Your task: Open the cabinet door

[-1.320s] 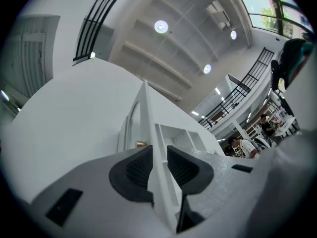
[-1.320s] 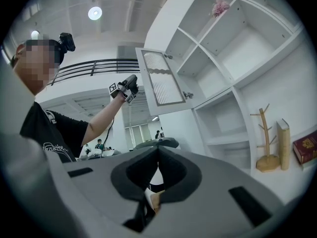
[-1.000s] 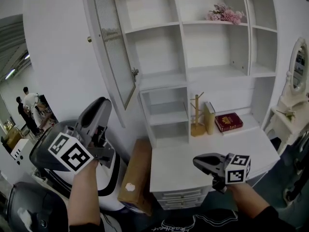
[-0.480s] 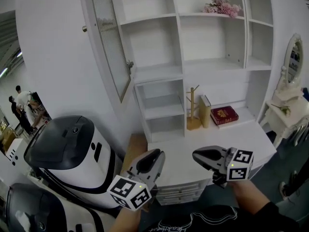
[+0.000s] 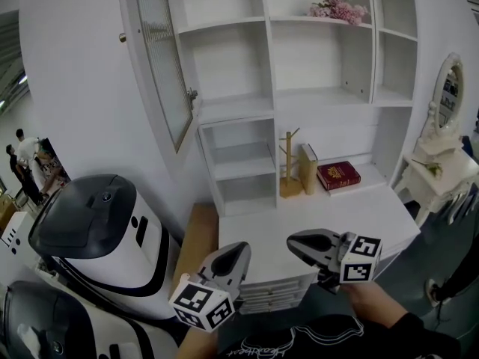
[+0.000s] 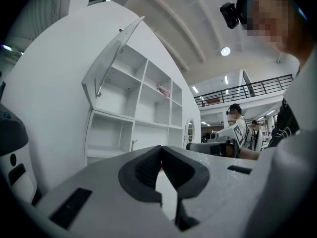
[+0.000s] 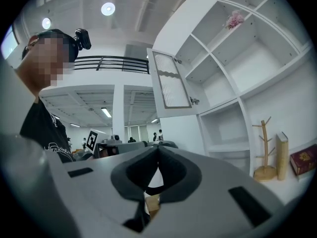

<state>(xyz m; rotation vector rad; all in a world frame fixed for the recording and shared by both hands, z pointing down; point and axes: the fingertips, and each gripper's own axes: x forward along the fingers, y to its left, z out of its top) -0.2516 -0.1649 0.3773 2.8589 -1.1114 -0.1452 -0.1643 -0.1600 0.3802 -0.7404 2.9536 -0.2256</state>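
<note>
Door (image 5: 163, 66) was already swung wide, out to the left of the cabinet (image 5: 247, 58), up on its far-left upper bay. Ribbed glass panel stood clear of the frame and the shelves behind it were exposed. Nothing was touching it.

Left gripper (image 5: 239, 251) was down low at the near edge of the desk (image 5: 322, 223), well apart from the door. My fingers there had just been closing and sat pressed together with nothing between them. Right gripper (image 5: 296, 241) sat just beside it at the same level, fingers also pressed together and empty.

My read: the opening step looked done and both hands were parked. No grip was needed for the task as stated. If more swing were wanted, the left would have had to go back up to the door's free edge with fingers spread first, then pull along the hinge arc rather than straight out.

Around it: flowers (image 5: 338, 7) on the top shelf. A wooden stand (image 5: 289, 167) and a red book (image 5: 338, 175) stood at the far side of the desk. A cardboard box (image 5: 196, 234) and a white robot (image 5: 97, 230) were to the left, below the door.
</note>
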